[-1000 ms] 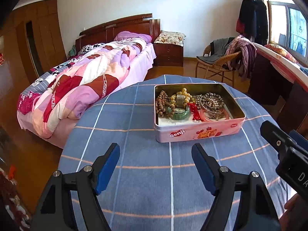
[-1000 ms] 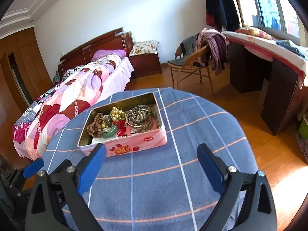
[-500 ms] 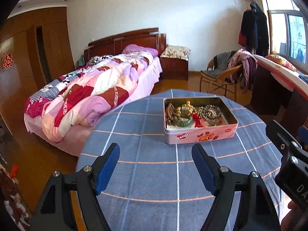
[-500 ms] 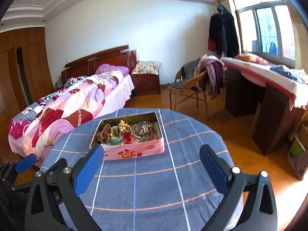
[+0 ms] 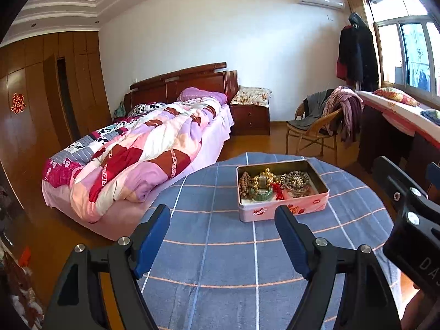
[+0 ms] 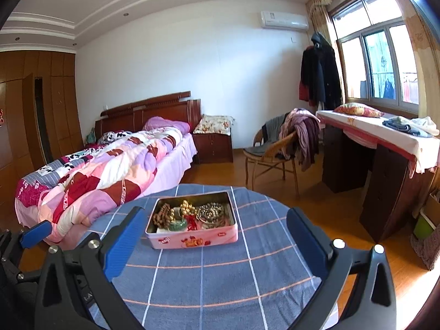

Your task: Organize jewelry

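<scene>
Left gripper [image 5: 222, 233]: fingers wide apart, holding nothing, above the near counter [image 5: 220, 261].
Right gripper [image 6: 214, 236]: fingers spread wide, nothing held.
Tin [image 6: 192, 240]: pink, lidless, on the counter's far half, long axis left-right.
Jewelry [image 6: 189, 214]: inside the tin; tangled brown beads, gold beads, green bangle, red cord; single pieces hard to separate.
Bed [image 5: 137, 151]: beyond, left.

- Tin [image 5: 283, 210]: thin sheet metal; glossy printed pink outside, dull gold inside.
- Tablecloth [image 5: 220, 250]: matt woven cloth, blue with pale check lines.
- Left gripper [image 5: 222, 236]: matt black plastic body, blue pads, bright metal screw heads.
- Floor [image 6: 310, 195]: polished wood, glossy.
- Quilt [image 6: 110, 173]: soft patchwork cloth.
</scene>
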The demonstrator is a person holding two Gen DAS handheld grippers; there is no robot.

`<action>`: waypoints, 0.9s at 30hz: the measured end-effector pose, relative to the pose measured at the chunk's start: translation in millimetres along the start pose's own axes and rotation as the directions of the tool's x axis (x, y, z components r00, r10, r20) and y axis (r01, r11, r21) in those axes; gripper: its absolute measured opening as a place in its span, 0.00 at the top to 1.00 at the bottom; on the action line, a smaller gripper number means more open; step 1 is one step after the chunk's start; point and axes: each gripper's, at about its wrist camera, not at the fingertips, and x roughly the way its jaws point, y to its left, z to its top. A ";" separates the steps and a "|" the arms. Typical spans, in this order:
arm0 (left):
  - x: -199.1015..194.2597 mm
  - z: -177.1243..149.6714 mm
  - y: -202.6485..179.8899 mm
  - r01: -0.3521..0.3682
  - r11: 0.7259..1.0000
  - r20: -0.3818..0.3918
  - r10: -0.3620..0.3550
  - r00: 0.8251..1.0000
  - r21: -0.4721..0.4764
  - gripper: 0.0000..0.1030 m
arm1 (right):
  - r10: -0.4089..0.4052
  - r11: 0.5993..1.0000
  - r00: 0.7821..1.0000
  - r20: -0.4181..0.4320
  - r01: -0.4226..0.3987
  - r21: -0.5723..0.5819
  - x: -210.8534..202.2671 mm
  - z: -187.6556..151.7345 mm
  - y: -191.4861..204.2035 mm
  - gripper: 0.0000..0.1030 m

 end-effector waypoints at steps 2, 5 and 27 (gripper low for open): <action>-3.4 2.2 3.3 0.015 1.000 -0.001 -0.015 1.000 -0.020 0.23 | 0.004 1.000 1.000 0.010 -0.004 0.002 -3.3 2.6 1.1 0.00; -8.2 2.8 7.0 0.011 0.999 0.009 -0.011 1.000 -0.036 0.19 | 0.008 1.000 1.000 0.012 -0.008 0.002 -5.1 4.9 2.6 0.00; -25.7 5.5 18.4 0.009 0.998 0.072 -0.004 0.997 -0.064 0.11 | 0.035 0.999 0.998 0.044 -0.035 0.004 -19.5 11.4 11.4 0.00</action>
